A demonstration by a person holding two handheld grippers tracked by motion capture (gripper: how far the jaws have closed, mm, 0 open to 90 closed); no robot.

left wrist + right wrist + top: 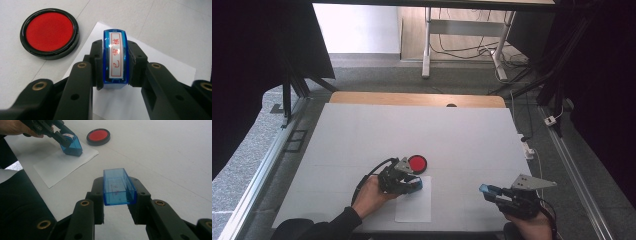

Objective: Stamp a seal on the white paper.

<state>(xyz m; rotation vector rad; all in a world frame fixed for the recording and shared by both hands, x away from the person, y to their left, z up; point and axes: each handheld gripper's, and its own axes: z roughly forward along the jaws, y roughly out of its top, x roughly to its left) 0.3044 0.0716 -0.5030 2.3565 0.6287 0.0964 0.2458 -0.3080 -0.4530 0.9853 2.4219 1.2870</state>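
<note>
My left gripper (pixel 115 62) is shut on a blue stamp (pixel 115 58) whose label carries red characters. The stamp (pixel 72 145) stands pressed down on a white sheet of paper (pixel 414 206), near the sheet's far edge. A round red ink pad (pixel 417 163) in a black case lies just beyond the left gripper (pixel 414 185); it also lies at the upper left in the left gripper view (pixel 49 32). My right gripper (pixel 117 192) is shut on the stamp's clear blue cap (pixel 118 186), held above the table at the near right (pixel 488 190).
A white mat (pixel 412 135) covers the table, with a wooden edge (pixel 417 98) at the far side. Cables and desk legs (pixel 462 45) lie on the floor beyond. A metal rail (pixel 262 165) runs along the left.
</note>
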